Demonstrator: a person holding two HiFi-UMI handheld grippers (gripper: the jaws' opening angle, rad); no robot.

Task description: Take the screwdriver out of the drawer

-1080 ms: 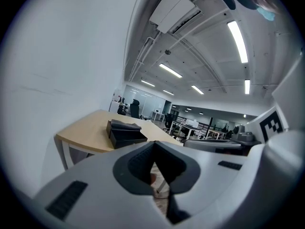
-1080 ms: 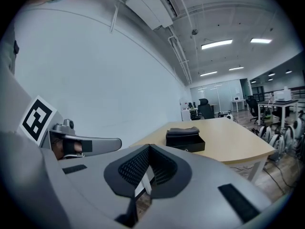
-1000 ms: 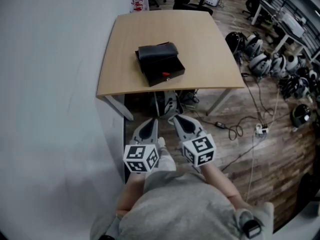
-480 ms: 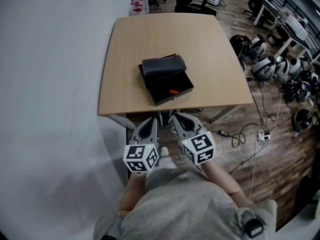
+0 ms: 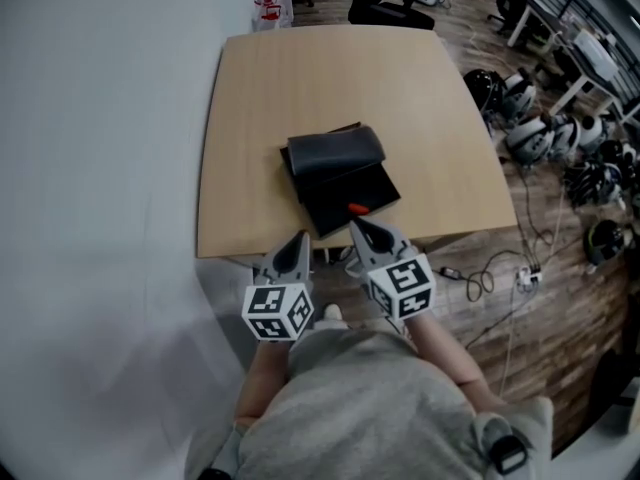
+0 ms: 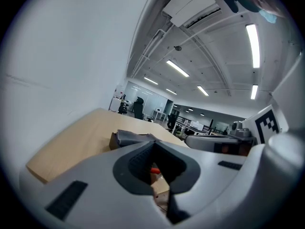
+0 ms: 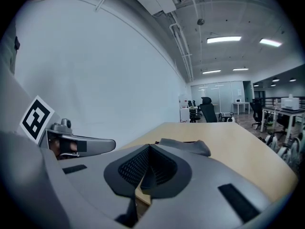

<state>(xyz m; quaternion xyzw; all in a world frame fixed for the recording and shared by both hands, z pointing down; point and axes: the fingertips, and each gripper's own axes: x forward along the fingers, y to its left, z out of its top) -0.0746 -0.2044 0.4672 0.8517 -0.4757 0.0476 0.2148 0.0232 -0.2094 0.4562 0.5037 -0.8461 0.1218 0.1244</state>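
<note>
Screwdriver (image 5: 356, 209) lies in the drawer (image 5: 330, 200), just beyond the right gripper's (image 5: 357, 227) closed jaws.

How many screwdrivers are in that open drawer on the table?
1. The screwdriver, its orange handle showing, lies in the open drawer near its front right corner. Others may be hidden farther back inside.

table (image 5: 300, 88): 1 | drawer box (image 5: 335, 153): 1 | screwdriver (image 5: 356, 209): 1 | grippers: 2, left gripper (image 5: 302, 236), right gripper (image 5: 353, 226)

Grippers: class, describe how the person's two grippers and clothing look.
The left gripper and right gripper are pale grey, tapering, with dark ribbed pads; each carries a white cube with black square markers. The person wears a grey top.
</note>
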